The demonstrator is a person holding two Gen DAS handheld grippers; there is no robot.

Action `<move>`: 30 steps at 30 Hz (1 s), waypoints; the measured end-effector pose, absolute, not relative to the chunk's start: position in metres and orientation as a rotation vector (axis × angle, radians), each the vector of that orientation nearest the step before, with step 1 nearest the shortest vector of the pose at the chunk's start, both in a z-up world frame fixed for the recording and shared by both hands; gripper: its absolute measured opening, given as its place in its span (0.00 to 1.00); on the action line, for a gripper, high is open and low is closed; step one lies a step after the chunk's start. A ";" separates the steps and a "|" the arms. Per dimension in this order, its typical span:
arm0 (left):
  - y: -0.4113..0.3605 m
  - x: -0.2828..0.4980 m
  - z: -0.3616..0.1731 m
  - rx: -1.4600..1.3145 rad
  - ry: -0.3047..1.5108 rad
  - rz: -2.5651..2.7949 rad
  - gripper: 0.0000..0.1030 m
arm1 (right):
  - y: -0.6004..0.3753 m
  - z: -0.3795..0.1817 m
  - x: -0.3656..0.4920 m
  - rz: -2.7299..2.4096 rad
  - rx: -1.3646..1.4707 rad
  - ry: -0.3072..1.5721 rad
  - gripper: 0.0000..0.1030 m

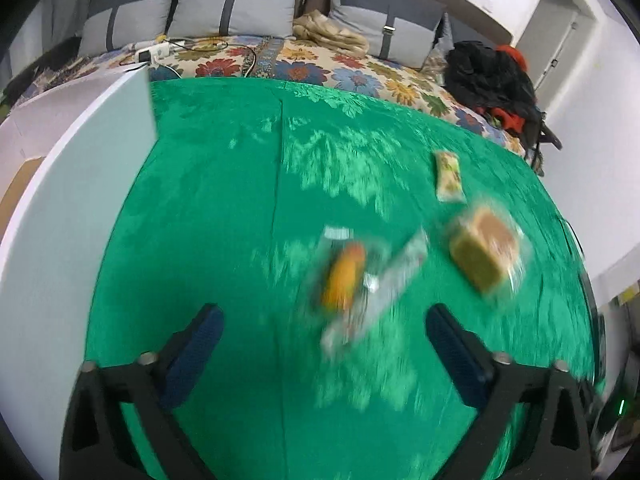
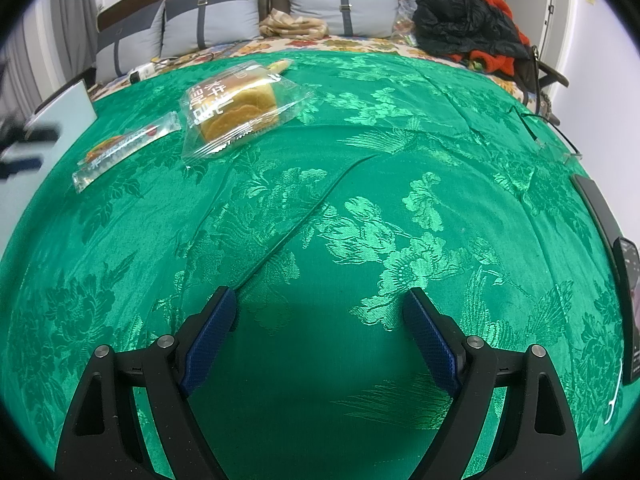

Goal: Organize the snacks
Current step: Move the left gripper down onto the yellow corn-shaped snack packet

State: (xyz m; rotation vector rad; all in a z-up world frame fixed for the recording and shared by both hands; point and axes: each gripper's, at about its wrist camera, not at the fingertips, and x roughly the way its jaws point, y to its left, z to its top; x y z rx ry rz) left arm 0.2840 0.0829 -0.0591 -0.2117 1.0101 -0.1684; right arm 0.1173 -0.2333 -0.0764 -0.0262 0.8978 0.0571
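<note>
Snacks lie loose on the green cloth: a bread packet, a long wrapped bar to its left, and a small packet farther off. The left gripper hovers near the bar, jaws wide apart and empty, probably to straddle it. The right gripper hangs empty over bare cloth, jaws also spread.
</note>
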 end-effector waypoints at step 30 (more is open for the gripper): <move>0.114 0.165 -0.119 -0.016 0.947 -0.029 0.77 | -0.233 -0.077 0.117 0.053 -0.027 0.898 0.86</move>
